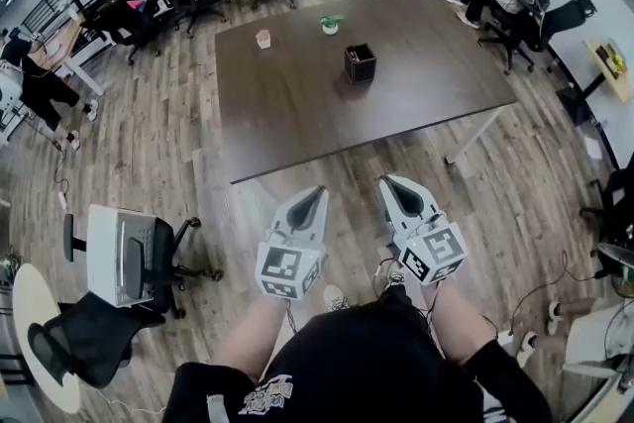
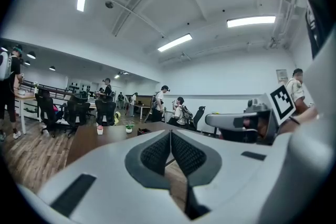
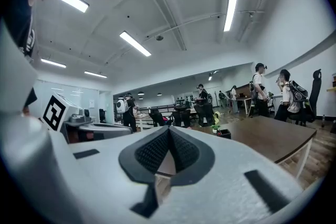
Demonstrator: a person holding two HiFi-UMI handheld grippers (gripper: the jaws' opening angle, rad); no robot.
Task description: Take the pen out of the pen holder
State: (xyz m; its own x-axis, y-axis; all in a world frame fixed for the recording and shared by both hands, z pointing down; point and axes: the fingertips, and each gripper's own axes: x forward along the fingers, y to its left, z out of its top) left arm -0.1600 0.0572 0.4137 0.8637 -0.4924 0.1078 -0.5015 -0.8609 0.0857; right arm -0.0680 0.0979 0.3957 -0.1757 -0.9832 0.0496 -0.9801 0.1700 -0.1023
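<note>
I am judging the task as not yet begun. The pen holder [image 1: 360, 62] is standing on the dark tabletop [image 1: 297, 114], well ahead of both hand-held grippers and nearer the line of the right one than the left. It is too small and dark for me to make out the pen inside it, so I am assuming the pen is sitting in there untouched. Beyond the holder, farther from me, a small potted plant [image 1: 330, 24] and a little pink-and-white pot [image 1: 263, 39] are standing apart from it.

I am holding the left hand-held gripper [image 1: 315, 195] and the right hand-held gripper [image 1: 393, 185] side by side, short of the tabletop's near edge and over the wooden floor [image 1: 149, 144]. Both are pointing forward, roughly level, toward the tabletop. In each gripper view the ribbed pads are pressing together with nothing between them, so both are closed and empty.

Everything is remaining to do: closing the distance to the holder, parting one pair of jaws, gripping the pen and lifting it clear.
</note>
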